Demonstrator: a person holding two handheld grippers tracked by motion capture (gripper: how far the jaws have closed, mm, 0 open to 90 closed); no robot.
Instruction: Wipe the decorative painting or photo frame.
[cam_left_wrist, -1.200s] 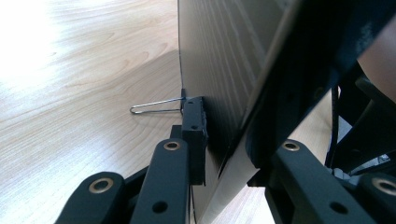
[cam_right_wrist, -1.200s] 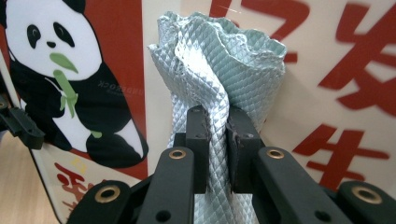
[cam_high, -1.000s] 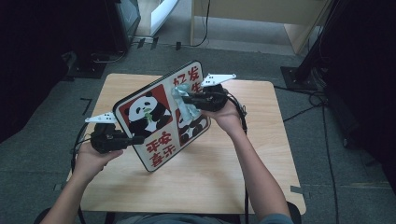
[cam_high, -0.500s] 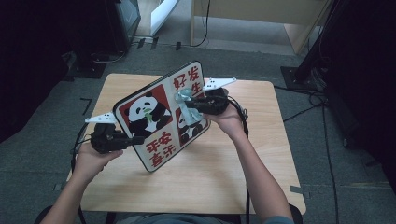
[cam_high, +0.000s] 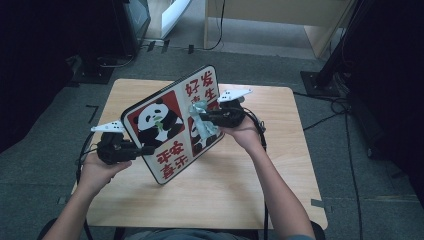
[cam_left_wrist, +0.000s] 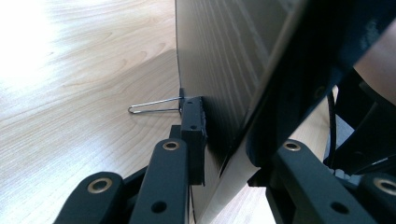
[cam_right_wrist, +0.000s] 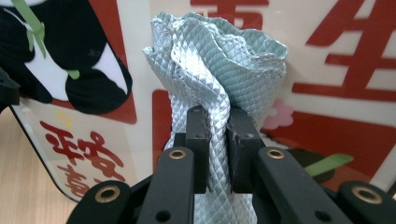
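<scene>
Right gripper (cam_high: 210, 118) — jaws pinched on the pale cloth (cam_right_wrist: 210, 93) — has slid it slightly across the panda board (cam_high: 170, 125), which the left gripper (cam_high: 145, 149) clamps tilted above the table's (cam_high: 280, 200) middle — wiping under way.

Light wooden table (cam_high: 150, 90) on grey carpet (cam_high: 45, 165); dark surroundings.

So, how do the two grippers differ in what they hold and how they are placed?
The left gripper is shut on the edge of the panda board, low at its left side; the right gripper is shut on a pale green cloth, pressed against the board's printed face. The left one grips something flat and stiff, the right one something soft and bunched. Both have their jaws closed, and both meet the same tilted board above the table.
</scene>
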